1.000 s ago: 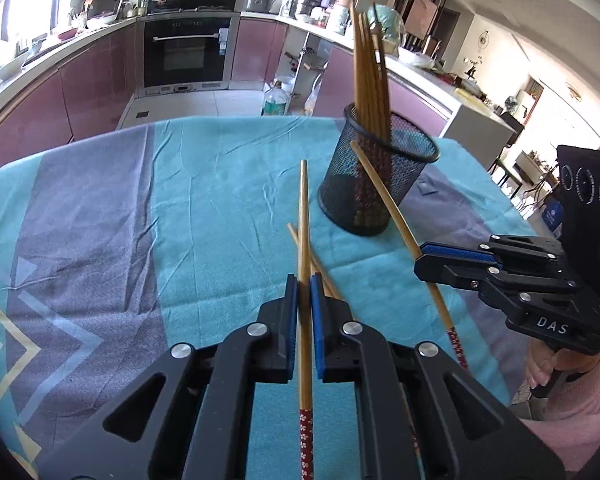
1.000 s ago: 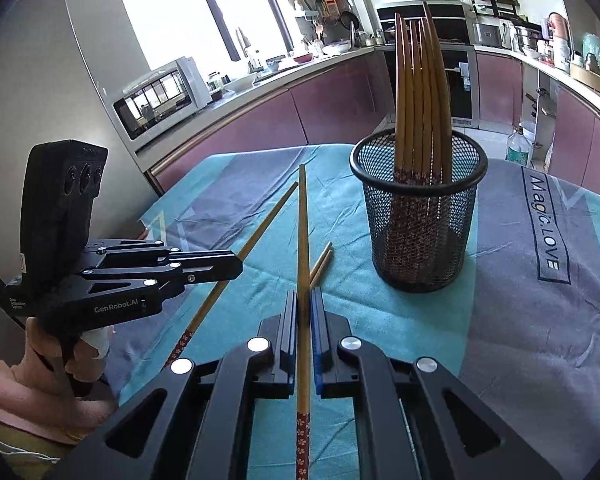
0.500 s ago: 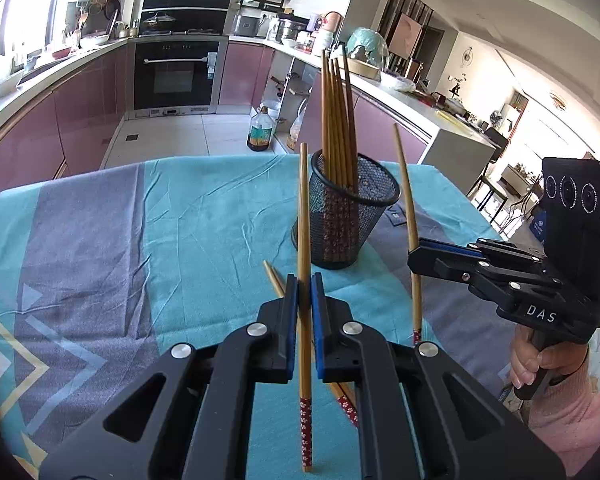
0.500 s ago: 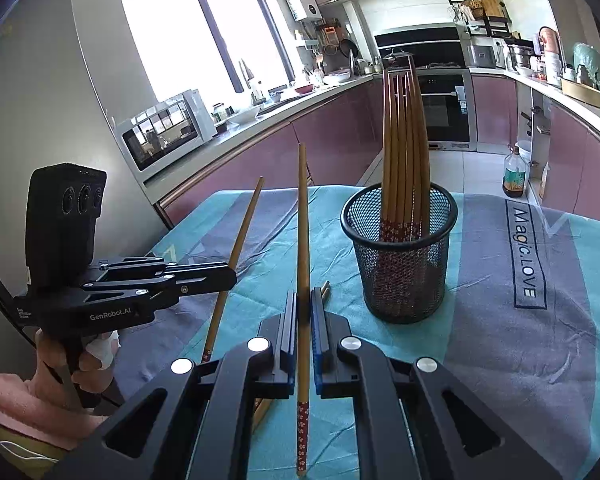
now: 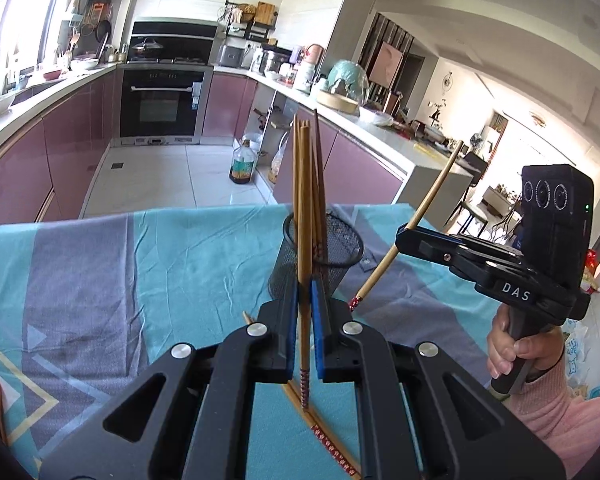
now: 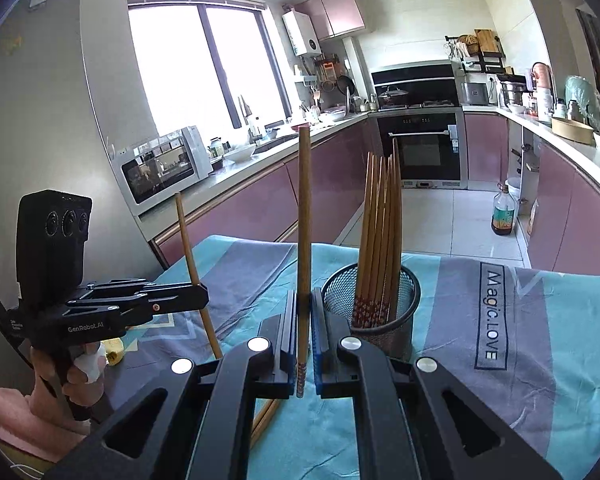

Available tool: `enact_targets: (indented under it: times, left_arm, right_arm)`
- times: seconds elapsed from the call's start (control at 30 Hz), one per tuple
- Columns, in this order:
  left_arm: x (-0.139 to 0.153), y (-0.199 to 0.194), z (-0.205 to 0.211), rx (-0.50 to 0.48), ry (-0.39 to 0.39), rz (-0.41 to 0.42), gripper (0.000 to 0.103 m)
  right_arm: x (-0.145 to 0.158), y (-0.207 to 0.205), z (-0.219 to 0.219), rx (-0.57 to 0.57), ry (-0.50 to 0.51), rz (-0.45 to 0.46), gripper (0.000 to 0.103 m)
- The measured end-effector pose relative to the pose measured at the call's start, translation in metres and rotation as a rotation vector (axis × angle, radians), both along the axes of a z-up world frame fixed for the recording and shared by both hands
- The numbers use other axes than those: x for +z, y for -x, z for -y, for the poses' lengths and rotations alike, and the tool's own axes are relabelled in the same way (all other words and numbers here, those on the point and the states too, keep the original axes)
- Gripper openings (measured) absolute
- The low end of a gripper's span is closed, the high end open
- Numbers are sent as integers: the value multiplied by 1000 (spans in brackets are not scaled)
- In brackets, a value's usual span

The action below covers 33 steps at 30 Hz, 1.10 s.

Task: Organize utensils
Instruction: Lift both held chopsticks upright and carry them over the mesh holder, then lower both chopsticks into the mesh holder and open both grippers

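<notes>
chopsticks: left gripper [image 5: 305, 332] clamps one [image 5: 303, 248] upright, near the mesh holder [image 5: 342, 248]; right gripper [image 6: 304, 344] clamps another [image 6: 304, 216] just beside it. two more [image 5: 324, 436] lie on the cloth. risk: patterned ends could catch the rim or the bundle [image 6: 380, 220] inside and tip the holder. teal and grey tablecloth [image 6: 540, 360]; kitchen, oven [image 5: 162, 104], purple cabinets.

Left claw [image 5: 305, 320] clamped, raised; right claw [image 6: 303, 332] clamped, raised.
</notes>
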State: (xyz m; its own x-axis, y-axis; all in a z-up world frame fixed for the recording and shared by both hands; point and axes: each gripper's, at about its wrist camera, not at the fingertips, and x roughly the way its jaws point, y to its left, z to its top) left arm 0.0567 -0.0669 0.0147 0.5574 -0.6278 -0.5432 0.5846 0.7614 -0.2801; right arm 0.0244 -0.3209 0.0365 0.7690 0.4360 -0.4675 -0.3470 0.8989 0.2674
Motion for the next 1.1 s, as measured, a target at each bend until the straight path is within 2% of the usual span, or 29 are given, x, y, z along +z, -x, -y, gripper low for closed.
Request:
enact_targets:
  times: [0.7,1.1]
  left_arm:
    - [78,-27,20,-3,91,129,7]
    - [86,-44,36,-1,96,123,7]
  right_arm:
    - [54,-11,23,-48,44,147,5]
    - [59,-20,27,-63,48,156,5]
